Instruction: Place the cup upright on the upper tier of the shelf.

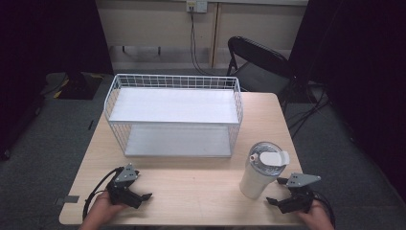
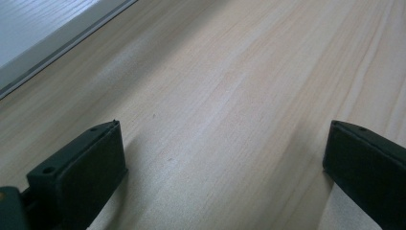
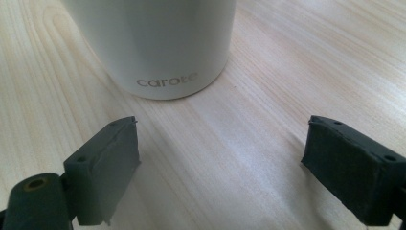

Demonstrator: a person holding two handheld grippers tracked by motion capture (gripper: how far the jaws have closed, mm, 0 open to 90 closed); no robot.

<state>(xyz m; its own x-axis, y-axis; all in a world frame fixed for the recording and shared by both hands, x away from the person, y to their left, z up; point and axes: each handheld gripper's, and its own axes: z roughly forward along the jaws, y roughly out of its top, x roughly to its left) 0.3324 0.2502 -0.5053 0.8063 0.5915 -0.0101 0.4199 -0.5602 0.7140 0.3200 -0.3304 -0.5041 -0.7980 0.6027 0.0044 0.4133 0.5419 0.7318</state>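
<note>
White tumbler (image 1: 261, 171) stands upright just ahead of the spread right hand-held gripper (image 1: 277, 190).

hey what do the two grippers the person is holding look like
Both are black. The left gripper and right gripper each carry a grey three-cornered plate on top and trail a black cable. Their jaws are blocky black pads with small round holes. No sleeves visible.

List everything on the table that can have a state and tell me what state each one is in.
Tumbler: upright on the table, lid on.
Wire rack: upright, both shelves bare.
Left gripper: open, holding nothing, over bare table.
Right gripper: open, holding nothing, jaws facing the tumbler's base, apart from it.
Folding chair: unfolded, behind the table.
</note>
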